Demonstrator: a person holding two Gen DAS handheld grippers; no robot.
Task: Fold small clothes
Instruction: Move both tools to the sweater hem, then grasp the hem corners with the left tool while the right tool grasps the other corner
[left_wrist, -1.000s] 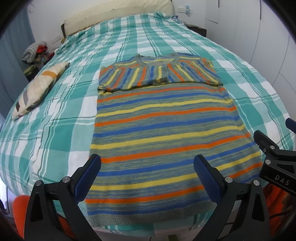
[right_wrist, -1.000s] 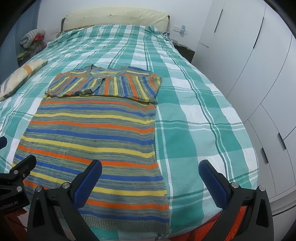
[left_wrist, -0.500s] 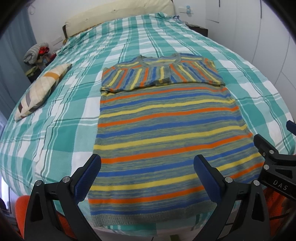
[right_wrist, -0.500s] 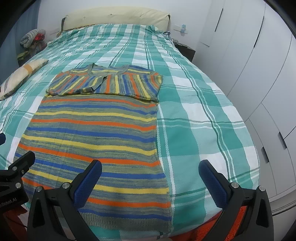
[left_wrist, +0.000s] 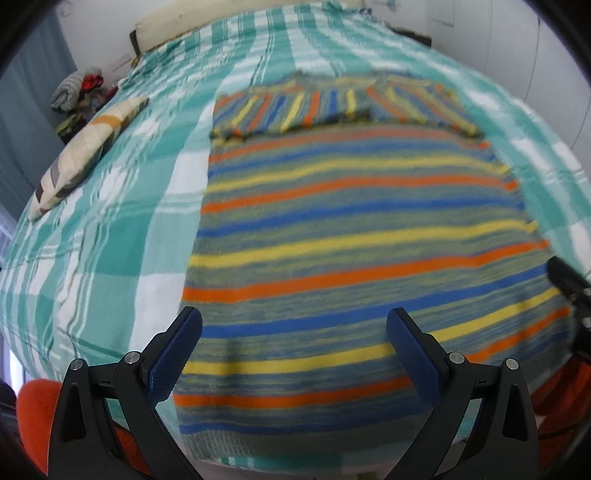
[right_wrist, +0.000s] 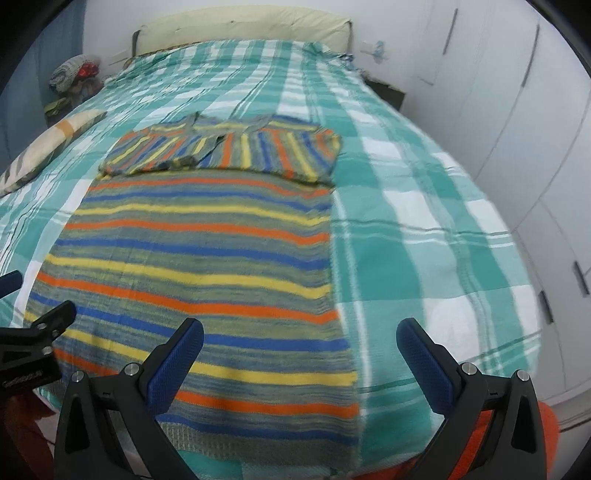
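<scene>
A striped knit sweater (left_wrist: 354, 236) in orange, blue, yellow and grey lies flat on the bed, its sleeves folded across the chest at the far end. It also shows in the right wrist view (right_wrist: 199, 258). Its hem lies at the near bed edge. My left gripper (left_wrist: 293, 354) is open and empty, hovering above the hem's left half. My right gripper (right_wrist: 299, 360) is open and empty above the hem's right corner. The left gripper's side shows in the right wrist view (right_wrist: 33, 347).
A teal and white plaid bedspread (right_wrist: 424, 229) covers the bed. A striped pillow (left_wrist: 85, 151) lies at the left. A pile of clothes (left_wrist: 77, 88) sits far left. White wardrobe doors (right_wrist: 517, 110) stand on the right. An orange object (left_wrist: 33, 413) sits below the bed edge.
Both grippers have moved forward and lower toward the sweater's hem. The sweater fills more of both views and has not moved. Both grippers stay open.
</scene>
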